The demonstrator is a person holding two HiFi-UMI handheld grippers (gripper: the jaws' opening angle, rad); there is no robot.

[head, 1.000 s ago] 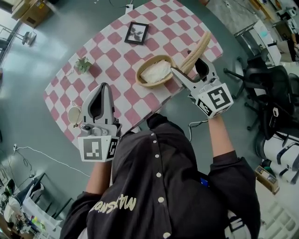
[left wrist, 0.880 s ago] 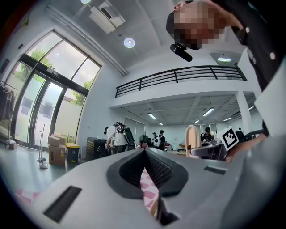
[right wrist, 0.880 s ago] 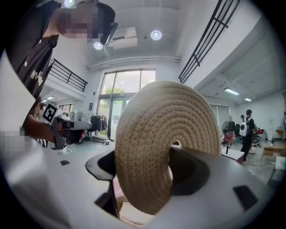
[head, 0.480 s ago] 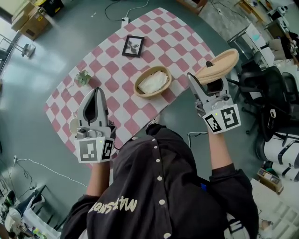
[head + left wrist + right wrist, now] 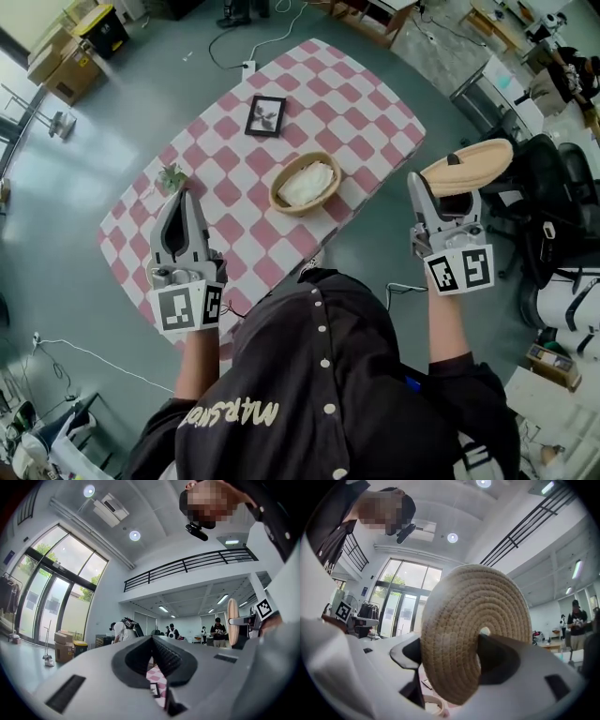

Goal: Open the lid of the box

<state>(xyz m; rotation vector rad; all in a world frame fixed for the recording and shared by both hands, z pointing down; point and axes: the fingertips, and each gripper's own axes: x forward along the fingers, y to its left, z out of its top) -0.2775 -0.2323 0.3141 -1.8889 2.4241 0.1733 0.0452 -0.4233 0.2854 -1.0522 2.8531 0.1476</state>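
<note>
Left gripper: we hold the left gripper (image 5: 179, 199) over the near left part of the table (image 5: 361, 103). Its fingers (image 5: 165, 654) are pressed together with nothing between them.
Plant: a small green plant (image 5: 171, 177) sits on the pink-and-white checks just beyond the left gripper's tips.
Picture frame: we see a dark picture frame (image 5: 266, 116) lying flat toward the far side.
Box: the round woven box (image 5: 275, 192) stands near the table's middle, uncovered, with a white cloth (image 5: 307, 182) showing inside.
Right gripper: we hold the right gripper (image 5: 441, 194) out past the table's right edge, its fingers (image 5: 502, 662) clamped on the lid, one against each face.
Lid: the coiled woven lid (image 5: 466, 166) is off the box and well apart from it, raised in the air and tilted over the floor.
</note>
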